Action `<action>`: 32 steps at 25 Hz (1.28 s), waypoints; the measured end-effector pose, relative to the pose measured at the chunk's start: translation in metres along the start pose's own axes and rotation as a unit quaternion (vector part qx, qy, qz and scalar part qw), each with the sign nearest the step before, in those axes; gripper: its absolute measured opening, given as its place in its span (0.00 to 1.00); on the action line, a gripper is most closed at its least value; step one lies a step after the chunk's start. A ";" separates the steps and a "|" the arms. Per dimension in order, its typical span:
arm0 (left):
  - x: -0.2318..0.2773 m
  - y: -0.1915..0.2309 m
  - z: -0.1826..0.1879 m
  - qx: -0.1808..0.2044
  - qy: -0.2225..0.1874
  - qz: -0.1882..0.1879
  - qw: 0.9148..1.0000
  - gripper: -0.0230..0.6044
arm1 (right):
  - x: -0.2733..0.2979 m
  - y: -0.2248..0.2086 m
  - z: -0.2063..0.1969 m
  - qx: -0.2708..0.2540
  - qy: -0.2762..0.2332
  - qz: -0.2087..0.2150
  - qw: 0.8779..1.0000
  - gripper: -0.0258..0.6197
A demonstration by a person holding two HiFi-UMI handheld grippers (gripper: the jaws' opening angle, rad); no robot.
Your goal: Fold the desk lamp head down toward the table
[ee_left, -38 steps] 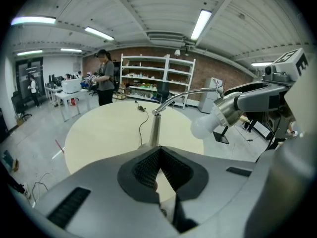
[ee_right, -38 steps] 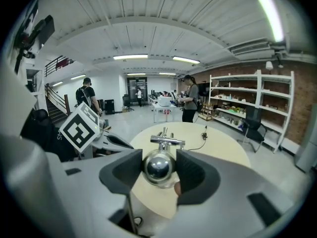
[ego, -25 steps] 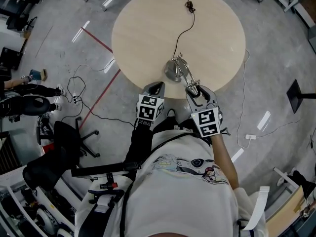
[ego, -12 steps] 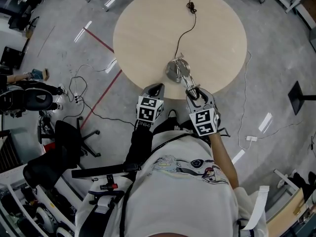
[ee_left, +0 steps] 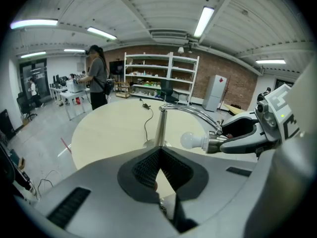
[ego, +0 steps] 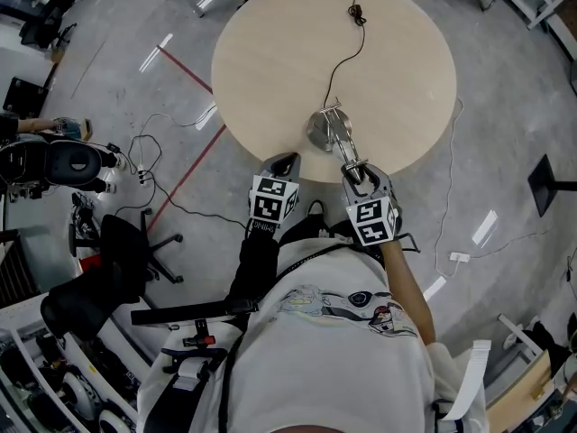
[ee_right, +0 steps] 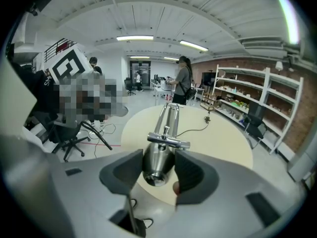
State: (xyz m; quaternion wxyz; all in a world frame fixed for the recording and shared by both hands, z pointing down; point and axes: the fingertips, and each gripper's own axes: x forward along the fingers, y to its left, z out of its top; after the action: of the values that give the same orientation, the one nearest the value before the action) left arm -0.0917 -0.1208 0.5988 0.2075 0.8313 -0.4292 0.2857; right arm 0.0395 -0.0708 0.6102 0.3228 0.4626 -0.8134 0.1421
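Observation:
A chrome desk lamp stands on the round pale table (ego: 270, 52), its base (ego: 317, 133) near the front edge. The lamp's arm (ego: 339, 132) reaches off the edge toward me to the lamp head (ego: 350, 161). My right gripper (ego: 361, 175) is shut on that head; in the right gripper view the chrome head (ee_right: 157, 163) sits clamped between the jaws of the right gripper (ee_right: 157, 171). The left gripper view shows the bare bulb (ee_left: 190, 140) pointing left from the held head. My left gripper (ego: 285, 160) hangs just left of the lamp, shut and empty (ee_left: 159, 155).
The lamp's black cable (ego: 343, 52) runs across the table to a plug (ego: 357, 9) at the far side. On the floor at left lie more cables (ego: 149, 156), a red tape line (ego: 185, 78) and an office chair (ego: 122, 260). A person (ee_left: 96, 78) stands beyond the table.
My right gripper has kept its hold on the lamp head and drawn slightly nearer to me. The left gripper has stayed where it was. The head camera has shifted a little.

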 end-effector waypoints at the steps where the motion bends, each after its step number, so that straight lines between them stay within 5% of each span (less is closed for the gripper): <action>1: 0.000 0.000 0.000 0.000 0.001 0.001 1.000 0.04 | 0.002 0.000 -0.002 0.001 0.003 0.000 1.000 0.36; 32: 0.000 0.024 -0.001 0.003 0.012 0.015 1.000 0.04 | 0.041 -0.002 -0.029 0.055 0.028 0.016 0.998 0.32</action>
State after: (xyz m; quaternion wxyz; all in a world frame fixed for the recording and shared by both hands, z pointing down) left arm -0.1113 -0.1335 0.6022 0.2056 0.8218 -0.4386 0.3001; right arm 0.0373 -0.0832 0.6584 0.3178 0.4626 -0.8020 0.2043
